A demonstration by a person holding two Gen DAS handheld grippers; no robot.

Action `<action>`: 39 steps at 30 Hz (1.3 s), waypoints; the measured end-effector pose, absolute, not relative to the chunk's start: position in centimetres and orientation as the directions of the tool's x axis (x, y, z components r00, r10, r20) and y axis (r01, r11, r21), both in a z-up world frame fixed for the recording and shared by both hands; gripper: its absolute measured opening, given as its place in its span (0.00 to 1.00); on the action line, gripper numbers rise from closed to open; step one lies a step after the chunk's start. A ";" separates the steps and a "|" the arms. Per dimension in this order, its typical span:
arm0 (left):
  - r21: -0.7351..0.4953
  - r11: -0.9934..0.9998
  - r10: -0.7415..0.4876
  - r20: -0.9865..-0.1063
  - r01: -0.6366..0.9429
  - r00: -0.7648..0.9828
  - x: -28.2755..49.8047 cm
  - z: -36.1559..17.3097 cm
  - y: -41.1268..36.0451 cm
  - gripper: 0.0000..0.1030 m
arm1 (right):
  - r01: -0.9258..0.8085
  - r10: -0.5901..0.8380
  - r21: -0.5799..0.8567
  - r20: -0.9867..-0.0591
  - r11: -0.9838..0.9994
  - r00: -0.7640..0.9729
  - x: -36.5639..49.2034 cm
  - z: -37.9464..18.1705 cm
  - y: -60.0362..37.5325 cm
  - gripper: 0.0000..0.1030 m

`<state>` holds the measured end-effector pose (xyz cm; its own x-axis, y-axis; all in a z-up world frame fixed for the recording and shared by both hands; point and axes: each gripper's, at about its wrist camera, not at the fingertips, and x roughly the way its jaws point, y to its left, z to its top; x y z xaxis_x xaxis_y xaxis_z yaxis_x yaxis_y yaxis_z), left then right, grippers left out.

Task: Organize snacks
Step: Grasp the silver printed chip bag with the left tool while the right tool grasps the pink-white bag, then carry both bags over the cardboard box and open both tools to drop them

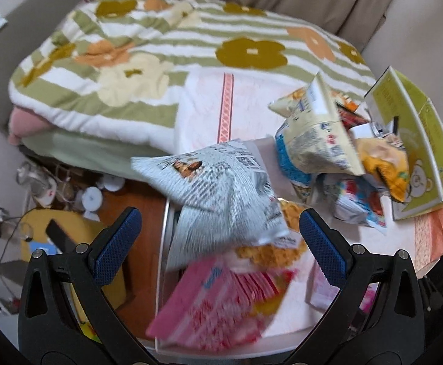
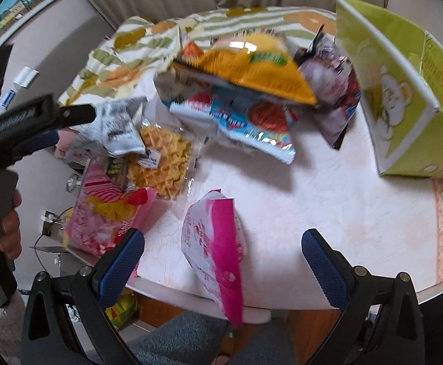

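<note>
**Snacks heaped on a white table, both grippers spread wide**

Snacks lie scattered over the white table (image 2: 327,188), which stands against a bed with a striped, flowered quilt (image 1: 160,60). A green box (image 2: 403,97) stands open at the table's far right corner; in the left wrist view some packets sit inside its mouth.

Just beside the box is a pile: a yellow bag (image 2: 251,67) on top, a blue-and-red bag (image 2: 245,124) under it, a dark bag (image 2: 333,91) leaning between the pile and the box.

At the table's left edge a grey printed bag (image 1: 224,194) lies over a clear waffle pack (image 2: 163,164), which touches a pink packet (image 2: 105,213) that hangs partly over the edge. A white-and-magenta bag (image 2: 218,249) lies alone at the near edge, overhanging it.

The left gripper (image 1: 219,243) has its fingers wide apart, holding nothing, with the grey bag's lower end between them; motion blur hides whether either pad touches it. In the right wrist view a hand (image 2: 7,225) grips its handle.

The right gripper (image 2: 223,261) is also spread wide and empty, straddling the magenta bag without clear contact.
</note>
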<state>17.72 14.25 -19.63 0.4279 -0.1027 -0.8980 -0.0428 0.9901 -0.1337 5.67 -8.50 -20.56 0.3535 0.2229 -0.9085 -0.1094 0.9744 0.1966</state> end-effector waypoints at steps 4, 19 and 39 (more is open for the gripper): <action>-0.139 0.990 -0.120 -0.906 -0.015 0.407 19.7 -21.5 14.4 0.99 | -0.074 0.190 0.176 -0.922 0.982 0.337 6.3 -22.1 -7.8 1.00; -0.172 0.984 -0.178 -0.907 0.050 0.383 21.4 -23.3 15.6 0.70 | -0.017 0.156 0.158 -0.946 0.987 0.285 6.7 -24.0 -7.6 0.70; -0.156 0.986 -0.167 -0.852 0.063 0.496 20.0 -18.5 16.1 0.59 | 0.002 0.165 0.178 -0.917 0.984 0.363 7.5 -21.4 -8.1 0.34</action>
<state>19.95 16.10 -18.47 0.4958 -0.1669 -0.8522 0.0629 0.9857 -0.1565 7.49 -8.08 -21.39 0.3631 0.1647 -0.9171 0.0019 0.9841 0.1775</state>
